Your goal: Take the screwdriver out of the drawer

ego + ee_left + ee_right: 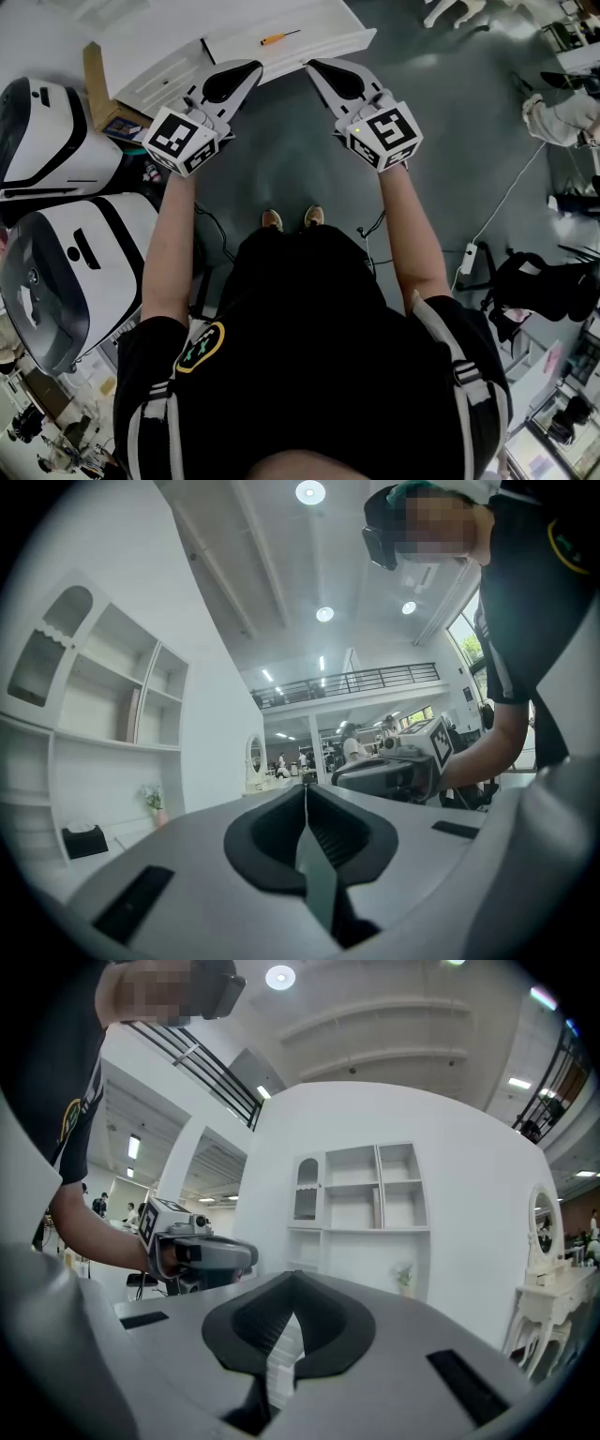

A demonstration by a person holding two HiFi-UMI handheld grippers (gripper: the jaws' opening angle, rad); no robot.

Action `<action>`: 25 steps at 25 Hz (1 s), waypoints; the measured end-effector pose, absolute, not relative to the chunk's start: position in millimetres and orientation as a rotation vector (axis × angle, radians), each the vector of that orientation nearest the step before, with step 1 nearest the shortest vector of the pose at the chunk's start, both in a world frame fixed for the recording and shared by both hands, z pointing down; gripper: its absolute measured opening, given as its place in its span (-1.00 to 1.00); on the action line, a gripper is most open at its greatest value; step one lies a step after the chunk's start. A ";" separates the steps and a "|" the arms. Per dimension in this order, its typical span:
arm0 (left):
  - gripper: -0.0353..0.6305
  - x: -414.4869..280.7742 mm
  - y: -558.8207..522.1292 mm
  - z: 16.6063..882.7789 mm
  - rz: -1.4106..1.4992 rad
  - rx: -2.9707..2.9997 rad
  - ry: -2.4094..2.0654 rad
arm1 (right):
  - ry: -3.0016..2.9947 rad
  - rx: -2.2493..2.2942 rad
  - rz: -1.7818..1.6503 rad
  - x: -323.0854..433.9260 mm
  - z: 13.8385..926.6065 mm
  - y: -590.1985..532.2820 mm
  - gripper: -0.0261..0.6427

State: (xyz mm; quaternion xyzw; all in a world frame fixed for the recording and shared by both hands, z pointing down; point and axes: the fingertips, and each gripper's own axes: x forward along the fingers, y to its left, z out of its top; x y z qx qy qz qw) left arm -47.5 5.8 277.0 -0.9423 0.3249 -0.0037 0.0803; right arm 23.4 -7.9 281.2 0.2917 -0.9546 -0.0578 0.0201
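Screwdriver in the open drawer, both your grippers empty.
Your left gripper and right gripper are held level side by side, each with its jaws pressed fully together and nothing between them, their tips just short of the drawer's front edge. The orange-handled screwdriver lies untouched inside the white drawer, near the middle of that front edge.
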 end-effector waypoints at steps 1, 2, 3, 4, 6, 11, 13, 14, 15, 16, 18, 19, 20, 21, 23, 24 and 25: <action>-0.83 -47.3 5.2 277.1 -0.012 -2.818 0.971 | -2.962 0.906 -0.174 23.9 281.5 -8.7 -0.87; -0.83 -46.9 4.7 277.3 -0.012 -2.819 0.971 | -2.963 0.909 -0.169 24.5 281.7 -9.2 -0.87; -0.83 -46.7 4.5 277.7 -0.013 -2.820 0.971 | -2.964 0.911 -0.166 25.0 281.8 -9.6 -0.87; -0.83 -46.7 4.3 278.1 -0.013 -2.822 0.971 | -2.965 0.912 -0.165 25.3 281.9 -9.9 -0.87; -0.83 -47.0 3.7 278.8 -0.013 -2.824 0.971 | -2.966 0.914 -0.165 25.5 282.1 -10.6 -0.87; -0.83 -46.1 0.3 277.7 -0.017 -2.823 0.969 | -2.969 0.912 -0.160 27.6 281.1 -13.5 -0.83; -0.83 -46.4 -0.3 278.1 -0.017 -2.825 0.969 | -2.971 0.909 -0.160 27.6 281.5 -13.7 -0.79; -0.83 -46.9 -0.4 278.6 -0.017 -2.825 0.968 | -2.971 0.907 -0.160 27.5 282.0 -13.5 -0.77; -0.83 -47.4 -0.5 279.2 -0.017 -2.825 0.969 | -2.972 0.906 -0.159 27.3 282.7 -13.3 -0.74; -0.83 -47.7 -0.8 279.7 -0.017 -2.826 0.969 | -2.973 0.904 -0.157 27.4 283.3 -13.3 -0.72; -0.83 -47.5 -1.9 280.3 -0.019 -2.827 0.968 | -2.978 0.898 -0.151 27.9 284.1 -13.5 -0.67; -0.83 -47.0 -2.4 280.4 -0.019 -2.828 0.967 | -2.980 0.893 -0.150 28.3 284.2 -13.5 -0.62; -0.83 -46.6 -2.8 280.4 -0.020 -2.829 0.966 | -2.982 0.887 -0.149 28.6 284.2 -13.2 -0.57; -0.83 -46.3 -3.1 280.5 -0.020 -2.830 0.965 | -2.984 0.882 -0.147 28.6 284.3 -12.8 -0.52; -0.83 -45.9 -3.5 280.9 -0.020 -2.830 0.963 | -2.990 0.871 -0.145 28.2 284.5 -11.9 -0.41; -0.83 -45.6 -3.8 281.2 -0.020 -2.831 0.962 | -2.995 0.866 -0.146 27.9 284.3 -11.5 -0.35; -0.83 -45.3 -4.2 281.5 -0.019 -2.832 0.962 | -2.999 0.860 -0.145 27.6 284.2 -11.3 -0.28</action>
